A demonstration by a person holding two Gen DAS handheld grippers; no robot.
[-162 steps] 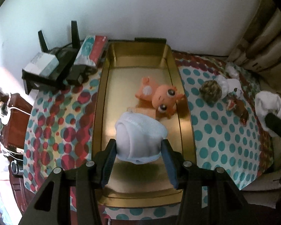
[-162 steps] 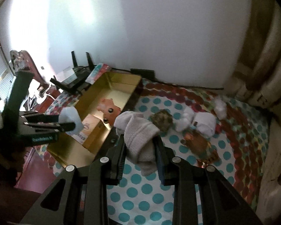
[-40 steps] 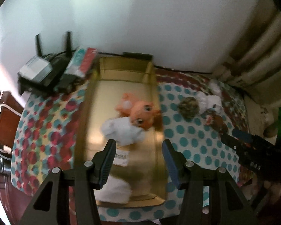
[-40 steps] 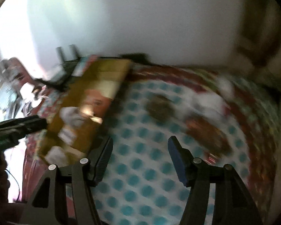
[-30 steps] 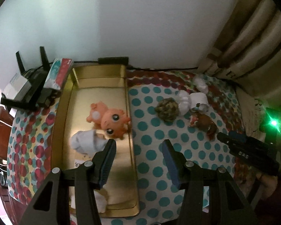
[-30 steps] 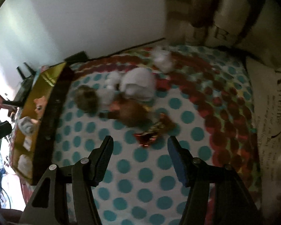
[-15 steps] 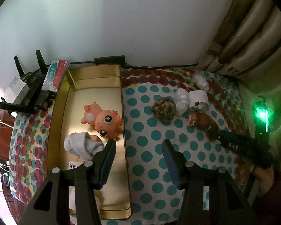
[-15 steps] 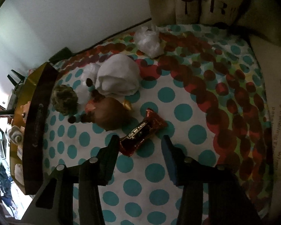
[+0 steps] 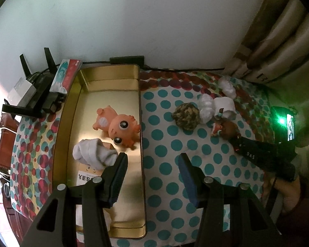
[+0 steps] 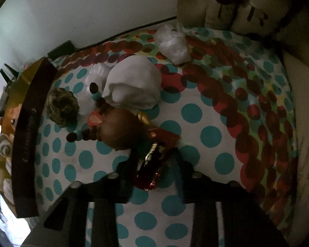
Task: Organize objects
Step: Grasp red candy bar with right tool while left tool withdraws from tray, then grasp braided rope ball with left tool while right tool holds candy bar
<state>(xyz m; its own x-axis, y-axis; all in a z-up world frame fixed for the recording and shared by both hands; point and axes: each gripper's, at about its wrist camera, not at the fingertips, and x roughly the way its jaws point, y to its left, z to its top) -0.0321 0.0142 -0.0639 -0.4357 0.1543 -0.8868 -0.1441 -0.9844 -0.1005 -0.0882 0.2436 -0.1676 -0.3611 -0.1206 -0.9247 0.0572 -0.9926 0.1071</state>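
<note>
Right gripper: low over the dotted tablecloth, fingers straddling the red foil candy bar. The frame is dark; jaws look partly open around the wrapper, but whether they have closed on it — cannot tell.

Left gripper: held high, jaws wide apart, nothing between them. It hangs over the right rim of the gold tray.

Just beyond the candy, touching or nearly touching it: brown round toy with a beaded string. Behind that, a white rolled cloth, a camouflage-coloured ball to its left, and crumpled plastic farthest back by the curtain.

In the tray, near to far: a printed card, a rolled white sock, an orange toy animal. Router and a small box sit beyond the tray's left edge.

Risks, judged:
- Foil wrapper is slick and flat; a shallow pinch could slide off or tear the end.
- Far fingertips sit close to the brown toy; closing could catch it or its beads and drag it along.
- Tray wall is tall; a low carry could clip the rim.
</note>
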